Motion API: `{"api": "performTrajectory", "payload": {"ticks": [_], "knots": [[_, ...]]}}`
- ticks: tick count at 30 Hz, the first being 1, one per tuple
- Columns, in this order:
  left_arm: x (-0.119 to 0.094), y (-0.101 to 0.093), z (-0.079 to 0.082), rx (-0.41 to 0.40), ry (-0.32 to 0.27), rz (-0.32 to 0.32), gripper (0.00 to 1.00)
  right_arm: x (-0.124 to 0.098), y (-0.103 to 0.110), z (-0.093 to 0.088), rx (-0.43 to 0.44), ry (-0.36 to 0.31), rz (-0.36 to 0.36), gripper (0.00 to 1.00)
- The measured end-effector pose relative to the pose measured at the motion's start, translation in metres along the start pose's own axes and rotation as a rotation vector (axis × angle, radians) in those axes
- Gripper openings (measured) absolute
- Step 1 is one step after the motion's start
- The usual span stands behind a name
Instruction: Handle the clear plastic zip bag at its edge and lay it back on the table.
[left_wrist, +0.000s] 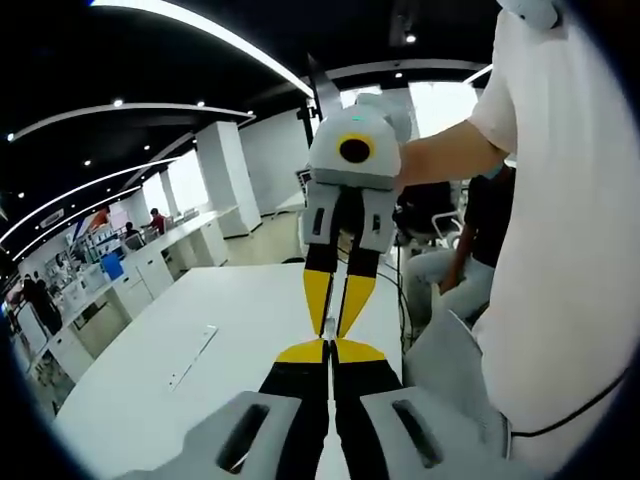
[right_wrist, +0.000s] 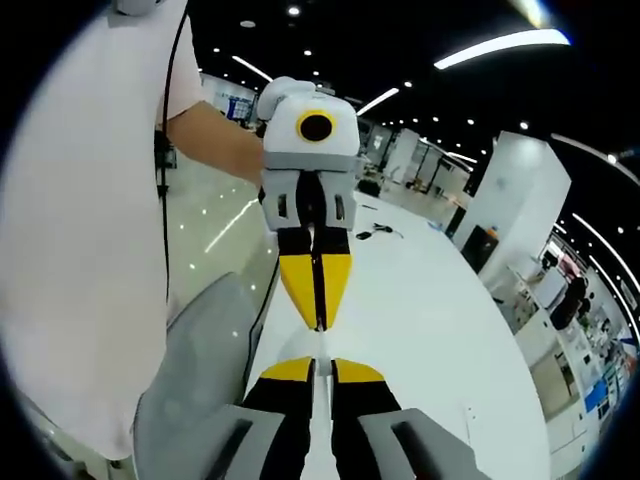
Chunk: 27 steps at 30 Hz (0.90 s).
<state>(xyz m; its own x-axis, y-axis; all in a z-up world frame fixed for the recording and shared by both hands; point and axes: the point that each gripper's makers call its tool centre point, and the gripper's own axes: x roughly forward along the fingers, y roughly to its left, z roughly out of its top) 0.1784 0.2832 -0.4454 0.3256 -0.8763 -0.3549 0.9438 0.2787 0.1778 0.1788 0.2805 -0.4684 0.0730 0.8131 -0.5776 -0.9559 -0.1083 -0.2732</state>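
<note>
A flat, pale, clear-looking thing with a thin dark outline, which looks like the zip bag (left_wrist: 194, 356), lies on the white table (left_wrist: 250, 310), left of and below both grippers. In the right gripper view it is a faint mark (right_wrist: 467, 410) at the lower right. My left gripper (left_wrist: 329, 347) is shut, its yellow tips pressed together with nothing I can see between them. My right gripper (left_wrist: 331, 330) faces it from above, also shut, tip almost to tip. In the right gripper view, my right gripper (right_wrist: 313, 366) points at the shut left gripper (right_wrist: 318, 322). Both hang above the table.
A person in a white shirt (left_wrist: 570, 250) stands close beside the table's edge, with a grey shape (left_wrist: 450, 370) below the arm. A dark cable (right_wrist: 376, 232) lies far down the table. Desks and white pillars (left_wrist: 225, 175) stand beyond, with people seated there.
</note>
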Motion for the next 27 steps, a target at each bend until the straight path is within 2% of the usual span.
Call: {"api": "performTrajectory", "payload": {"ticks": [14, 27], "knots": [[0.0004, -0.0012, -0.0014, 0.012, 0.008, -0.003, 0.00, 0.0005, 0.0017, 0.0003, -0.019, 0.001, 0.007, 0.00], [0.0015, -0.0035, -0.0019, 0.019, 0.011, -0.011, 0.00, 0.0000, 0.0039, -0.0057, -0.028, 0.037, 0.014, 0.00]]}}
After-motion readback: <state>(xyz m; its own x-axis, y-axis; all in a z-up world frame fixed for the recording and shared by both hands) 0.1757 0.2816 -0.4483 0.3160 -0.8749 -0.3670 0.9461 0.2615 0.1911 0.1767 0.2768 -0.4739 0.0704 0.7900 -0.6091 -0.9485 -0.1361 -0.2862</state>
